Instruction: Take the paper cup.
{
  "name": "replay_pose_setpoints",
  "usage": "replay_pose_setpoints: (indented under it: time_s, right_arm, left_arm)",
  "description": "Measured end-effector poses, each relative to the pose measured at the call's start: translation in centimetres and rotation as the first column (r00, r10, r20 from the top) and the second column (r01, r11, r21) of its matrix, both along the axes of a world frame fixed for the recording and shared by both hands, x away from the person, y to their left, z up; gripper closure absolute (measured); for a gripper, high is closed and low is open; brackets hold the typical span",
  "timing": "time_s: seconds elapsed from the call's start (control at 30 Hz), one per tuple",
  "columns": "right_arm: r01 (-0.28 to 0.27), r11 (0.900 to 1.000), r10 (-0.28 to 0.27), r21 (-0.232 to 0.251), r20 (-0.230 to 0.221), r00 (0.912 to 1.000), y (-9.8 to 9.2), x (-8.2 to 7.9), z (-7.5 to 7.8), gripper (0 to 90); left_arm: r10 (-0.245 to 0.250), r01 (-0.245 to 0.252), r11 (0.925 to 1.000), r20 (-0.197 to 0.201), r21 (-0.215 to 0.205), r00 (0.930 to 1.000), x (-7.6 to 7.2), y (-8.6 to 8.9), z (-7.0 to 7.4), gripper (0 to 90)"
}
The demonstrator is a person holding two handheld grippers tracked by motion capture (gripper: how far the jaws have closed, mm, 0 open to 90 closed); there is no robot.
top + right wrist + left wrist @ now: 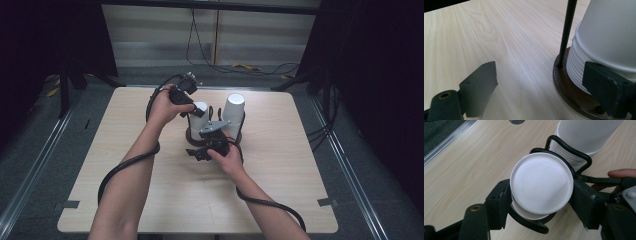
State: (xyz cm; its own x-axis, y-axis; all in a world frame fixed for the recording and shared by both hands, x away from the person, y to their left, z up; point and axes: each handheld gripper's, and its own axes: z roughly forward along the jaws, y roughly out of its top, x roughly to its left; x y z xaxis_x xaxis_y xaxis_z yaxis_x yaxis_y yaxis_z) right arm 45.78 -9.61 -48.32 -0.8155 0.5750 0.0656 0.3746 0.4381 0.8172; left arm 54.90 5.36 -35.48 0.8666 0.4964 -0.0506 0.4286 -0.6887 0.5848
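Left gripper [540, 202]: jaws pinching the top inverted paper cup [541, 183] of a stack in the black wire holder [571, 153]. Right gripper [544, 90]: jaws spread, nothing between, beside the holder's dark round base [564, 87]. 2nd cup stack [233, 112] adjacent, on the wooden table [150, 200].

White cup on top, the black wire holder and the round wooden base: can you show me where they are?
White cup [541, 182], left gripper view, on its flat round bottom.
Black wire holder [571, 148], left gripper view, on its bent top loop.
Round wooden base [564, 86], right gripper view, on its dark rim.
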Motion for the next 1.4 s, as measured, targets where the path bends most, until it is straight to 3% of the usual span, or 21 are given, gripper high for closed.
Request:
replay_pose_setpoints:
  time_s: [0.47,0.83,1.13,1.4]
  right_arm:
    - [-0.004,1.000,0.004,0.004,0.000,1.0000,-0.1,0.2,0.0,12.0]
    - [0.002,1.000,-0.002,0.006,-0.004,1.0000,-0.3,0.2,-0.1,12.0]
    - [0.003,1.000,-0.003,0.002,-0.003,1.0000,-0.3,0.1,-0.1,12.1]
    - [0.003,1.000,-0.003,-0.005,-0.005,1.0000,-0.4,0.0,-0.4,12.3]
  left_arm:
    - [0.014,-0.014,0.9999,-0.015,-0.004,0.9998,0.1,0.0,1.8,35.8]
    - [0.031,-0.030,0.9993,-0.047,0.022,0.9984,0.5,0.1,4.1,35.9]
    - [0.027,-0.024,0.9984,-0.046,0.052,0.9986,0.6,-0.2,5.4,36.0]
    - [0.035,-0.033,0.9984,-0.054,0.047,0.9979,0.6,-0.4,6.3,36.1]
